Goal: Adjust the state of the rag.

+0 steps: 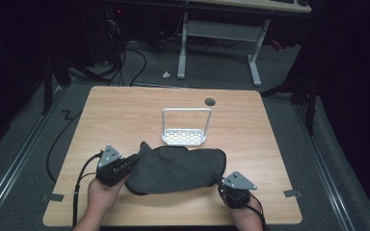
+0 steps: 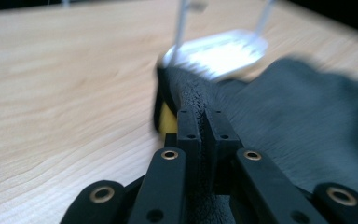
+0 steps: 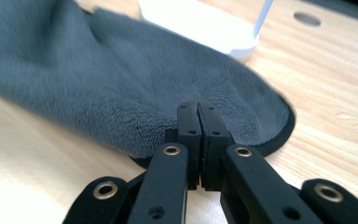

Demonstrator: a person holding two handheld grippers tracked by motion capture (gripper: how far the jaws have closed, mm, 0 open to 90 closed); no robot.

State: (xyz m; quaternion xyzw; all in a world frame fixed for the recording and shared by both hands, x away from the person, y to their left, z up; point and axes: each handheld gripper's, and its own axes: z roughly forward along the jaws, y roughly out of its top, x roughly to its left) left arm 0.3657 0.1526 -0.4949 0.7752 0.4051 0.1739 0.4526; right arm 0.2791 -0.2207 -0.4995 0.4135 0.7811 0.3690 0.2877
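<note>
Jaws on both sides were pressed together on the dark grey towel (image 1: 176,169). The left gripper (image 2: 200,126) had its jaws nearly closed with a rolled fold of the cloth's edge pinched between them, and a bit of yellow showed beside that fold, though what it was could not be told. The right gripper (image 3: 199,123) had its jaws all but touching, biting the towel's dark-trimmed hem at a rounded corner.

From the high view, the towel lay bunched on the near half of the desk (image 1: 125,115), stretched between the left gripper (image 1: 119,169) and the right gripper (image 1: 227,188), its far edge just beside the white wire rack (image 1: 185,135).

Doing this step well probably meant keeping both pinches firm while raising the two corners together and drawing them apart evenly, so the cloth pulled flat rather than twisting. The right hold looked shallow, right at the hem, so a sudden tug could slip it free. Lifting towards the person would likely keep the towel from dragging against the rack and tipping it.
</note>
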